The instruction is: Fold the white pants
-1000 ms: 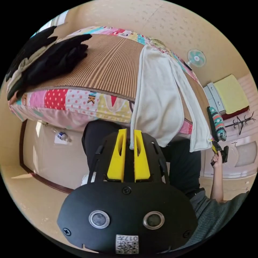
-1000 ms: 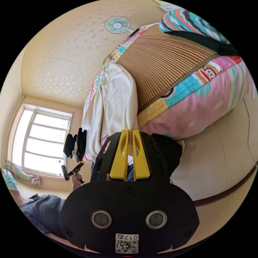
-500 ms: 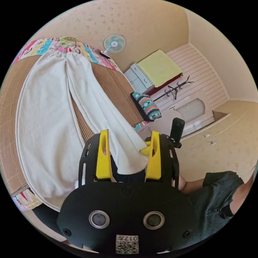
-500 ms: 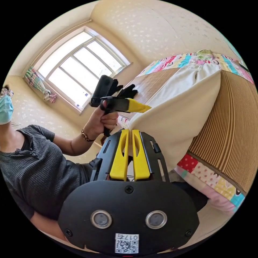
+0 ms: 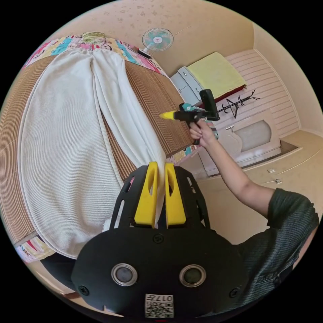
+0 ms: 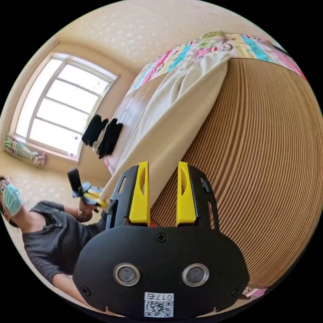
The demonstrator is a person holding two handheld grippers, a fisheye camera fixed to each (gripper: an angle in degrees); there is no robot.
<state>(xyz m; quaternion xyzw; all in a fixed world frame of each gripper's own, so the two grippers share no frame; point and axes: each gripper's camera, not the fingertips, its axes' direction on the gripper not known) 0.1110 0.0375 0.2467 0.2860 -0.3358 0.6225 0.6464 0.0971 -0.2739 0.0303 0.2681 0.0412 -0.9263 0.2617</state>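
The white pants [image 5: 67, 151] lie lengthwise on a brown striped mat [image 5: 153, 96] on the bed, waist at the far end. My left gripper [image 5: 158, 166] is shut on the hem of one leg, which is lifted off the mat's near edge. A hand holds my right gripper [image 5: 167, 115] in the air above the mat, apart from the cloth. In the right gripper view my right gripper [image 6: 163, 166] stands open, with the pants [image 6: 175, 114] and the mat [image 6: 255, 151] beyond its jaws. My left gripper [image 6: 100, 202] pinches the leg's end there.
Black garments [image 6: 104, 134] lie on the bed near a bright window [image 6: 64, 107]. A fan [image 5: 157, 37], a drawer unit under a yellow cover [image 5: 215, 72] and a coat rack [image 5: 240, 102] stand past the bed. The person [image 6: 47, 235] stands at the bed's foot.
Half a second ago the right gripper held the leg hem and the left was open. Now the left has shut on that hem; the right has let go, opened and moved off.
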